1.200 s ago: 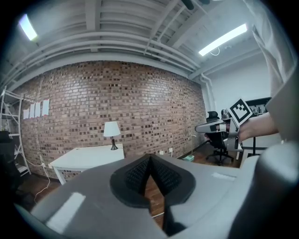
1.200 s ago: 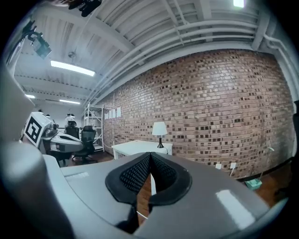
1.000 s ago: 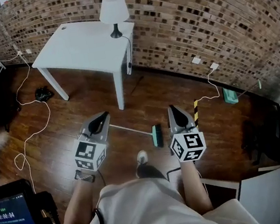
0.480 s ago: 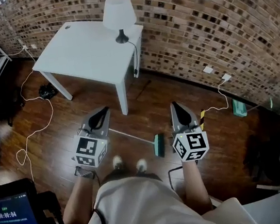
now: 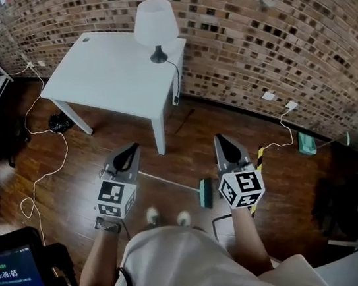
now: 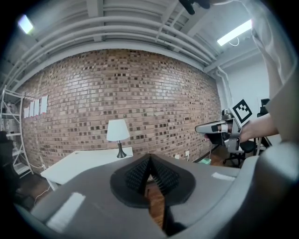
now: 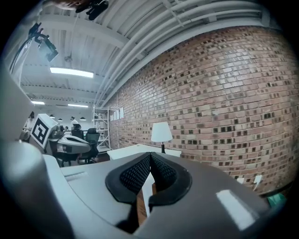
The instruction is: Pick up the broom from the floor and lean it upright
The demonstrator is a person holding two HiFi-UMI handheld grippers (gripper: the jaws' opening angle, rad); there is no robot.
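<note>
left gripper point(image 5: 129, 150) pressed together, empty | right gripper point(image 5: 222, 140) likewise | broom point(image 5: 204, 192) flat on floor point(image 5: 284, 176) (apparently untouched)

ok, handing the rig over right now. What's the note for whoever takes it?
Left gripper: shut, empty, above the floor.
Right gripper: shut, empty, beside it.
Broom: flat on the wood floor, between the two grippers in the head view, untouched.
Done: nothing yet.
Left: open the jaws, grasp the handle, lift it and lean it upright, probably against the brick wall.
</note>
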